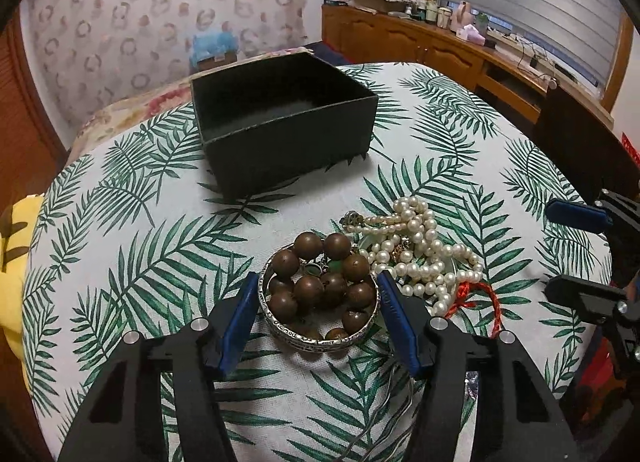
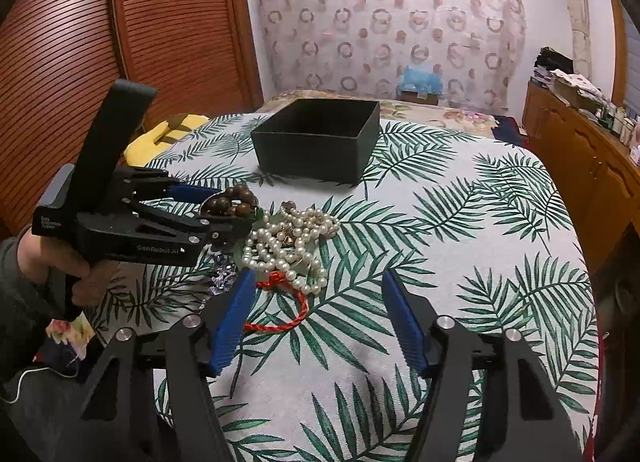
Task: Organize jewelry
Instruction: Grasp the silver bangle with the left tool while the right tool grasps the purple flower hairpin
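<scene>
The square black box (image 1: 288,134), matte card with a dark lining, sits open and empty at the far end of the leaf-printed tablecloth (image 1: 132,262). Nearer lies the jewelry: a flat silver bangle (image 1: 320,332) ringing a brown wooden bead bracelet (image 1: 320,282), beside tangled pearl strands (image 1: 420,254) and a twisted red cord (image 2: 288,312) curving toward the camera. The left gripper (image 1: 318,294) straddles the bangle, pads at its rim, contact unclear; the right gripper (image 2: 316,294) hangs parted, gripping nothing
</scene>
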